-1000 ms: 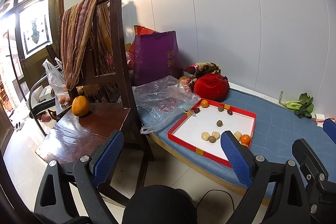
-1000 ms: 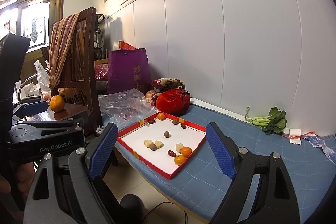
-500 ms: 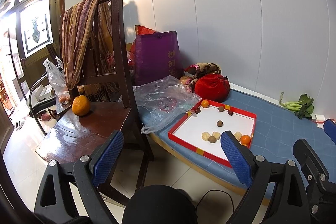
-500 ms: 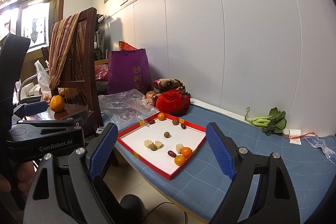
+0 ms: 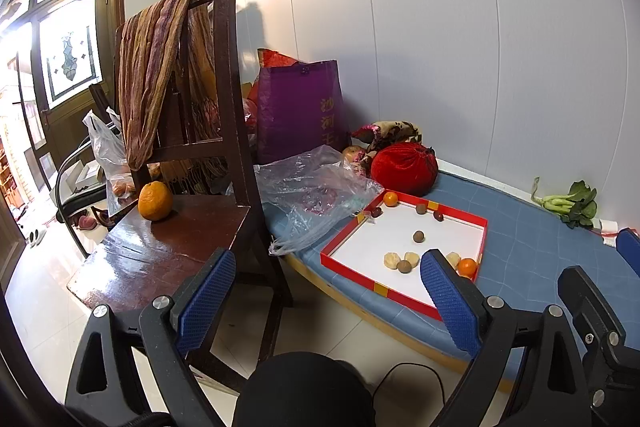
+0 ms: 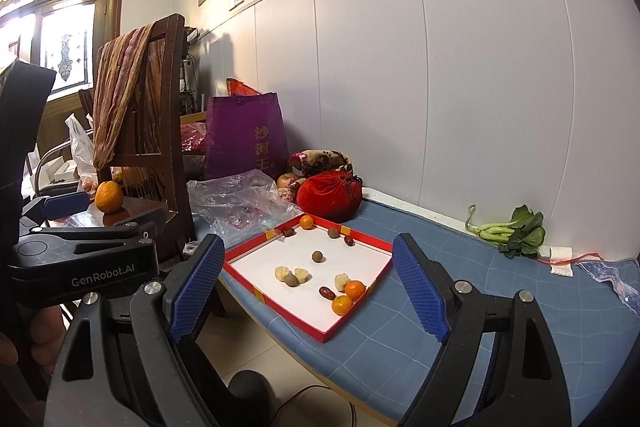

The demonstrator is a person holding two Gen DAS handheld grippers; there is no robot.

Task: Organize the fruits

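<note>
Blue bench (image 6: pixel 460 291) | red tray (image 6: pixel 362 233) ahead of right gripper (image 6: pixel 306 285), apart

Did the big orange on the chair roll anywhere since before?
No. The big orange sits at the same spot on the chair seat, beside the chair's back post, in both views.

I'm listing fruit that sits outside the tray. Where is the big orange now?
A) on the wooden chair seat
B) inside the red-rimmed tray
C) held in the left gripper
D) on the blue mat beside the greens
A: the big orange sits alone on the dark wooden chair seat, away from the red-rimmed tray; both grippers are open and hold nothing.
</note>
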